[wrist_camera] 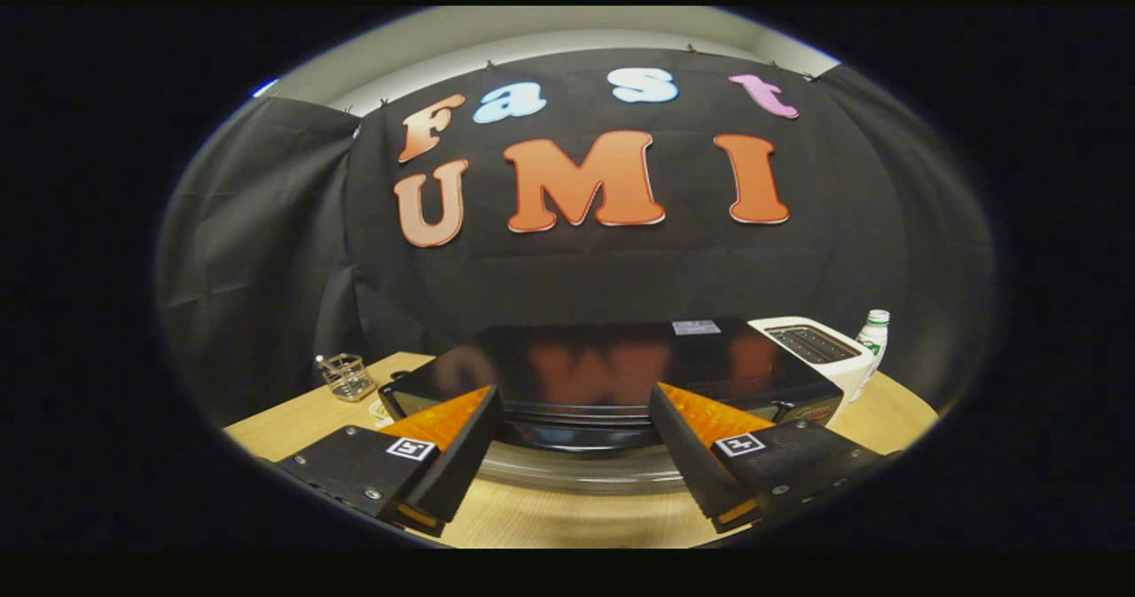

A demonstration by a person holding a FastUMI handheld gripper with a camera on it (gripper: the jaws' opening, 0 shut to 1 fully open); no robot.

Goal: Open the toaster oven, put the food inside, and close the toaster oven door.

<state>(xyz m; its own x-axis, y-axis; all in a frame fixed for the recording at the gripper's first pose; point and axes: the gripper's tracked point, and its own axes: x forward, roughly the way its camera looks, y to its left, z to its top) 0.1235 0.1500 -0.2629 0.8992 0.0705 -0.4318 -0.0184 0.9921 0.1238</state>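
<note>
So the wooden tabletop (887, 420) is carrying everything here, and the glossy black toaster oven (612, 375) is sitting right in the middle of it, just ahead of the fingers, with its curved door handle (576, 466) lying between them. The tool (575, 420) is hanging spread wide, gripping nothing. A white toaster (820, 349) is sitting just beside the oven's right end, a small bottle (873, 335) is standing beyond that, and a clear glass container (346, 375) is resting off near the oven's left end.
</note>
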